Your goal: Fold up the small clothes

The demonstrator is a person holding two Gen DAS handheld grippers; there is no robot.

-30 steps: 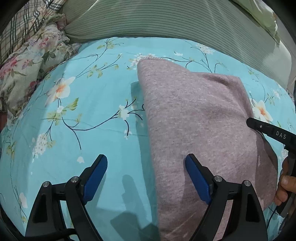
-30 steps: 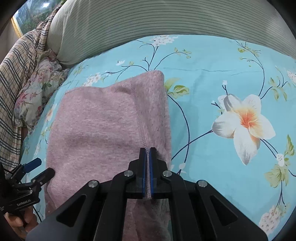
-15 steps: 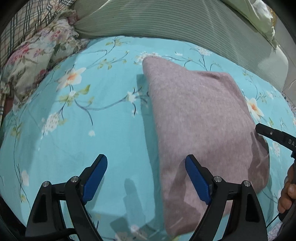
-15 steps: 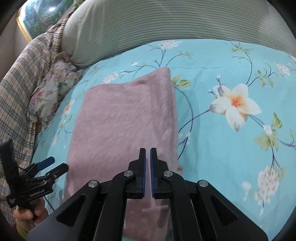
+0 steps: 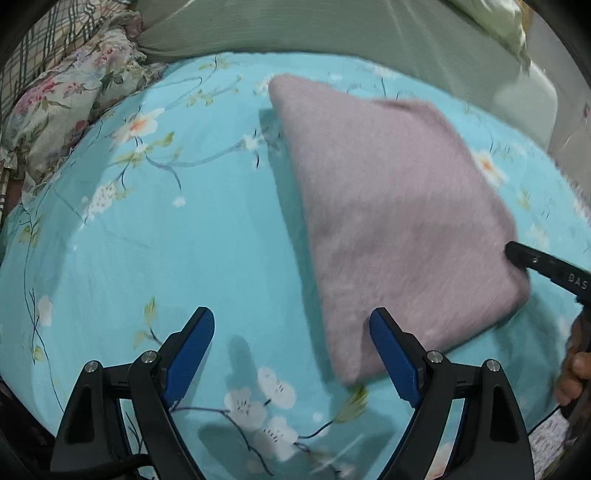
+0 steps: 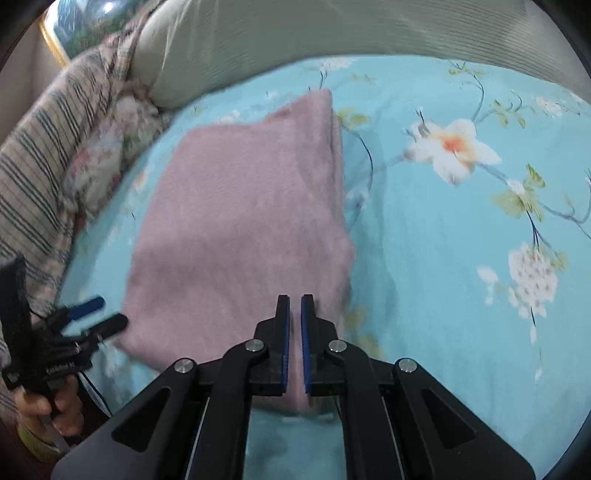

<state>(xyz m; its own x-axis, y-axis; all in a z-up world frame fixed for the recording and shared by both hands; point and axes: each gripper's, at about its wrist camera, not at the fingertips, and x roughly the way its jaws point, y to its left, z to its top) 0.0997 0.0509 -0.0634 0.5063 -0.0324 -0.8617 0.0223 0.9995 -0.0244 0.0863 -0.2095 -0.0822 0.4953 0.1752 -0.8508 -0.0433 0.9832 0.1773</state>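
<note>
A folded mauve knit garment [image 5: 399, 206] lies flat on the turquoise floral bedsheet [image 5: 166, 240]. My left gripper [image 5: 291, 317] hangs open above the sheet with nothing between its fingers; its right finger overlaps the garment's near left corner. In the right wrist view the garment [image 6: 243, 221] fills the middle. My right gripper [image 6: 294, 299] is shut to a thin slit over the near edge, and no cloth is clamped in it. One black finger of the right gripper [image 5: 517, 254] shows at the garment's right edge. At the lower left stands the left gripper [image 6: 107, 312].
A green striped pillow [image 5: 332, 33] runs along the far side of the bed. A floral cushion [image 5: 62, 103] and plaid fabric [image 6: 33, 166] pile up at the left. Hands [image 6: 48, 406] hold the gripper handles. Bare sheet [image 6: 443, 277] spreads right of the garment.
Both grippers have drawn back toward the near side, so the garment's near edge now shows. The right gripper held the seam a second ago and is now off the cloth. The garment has stayed in place.
</note>
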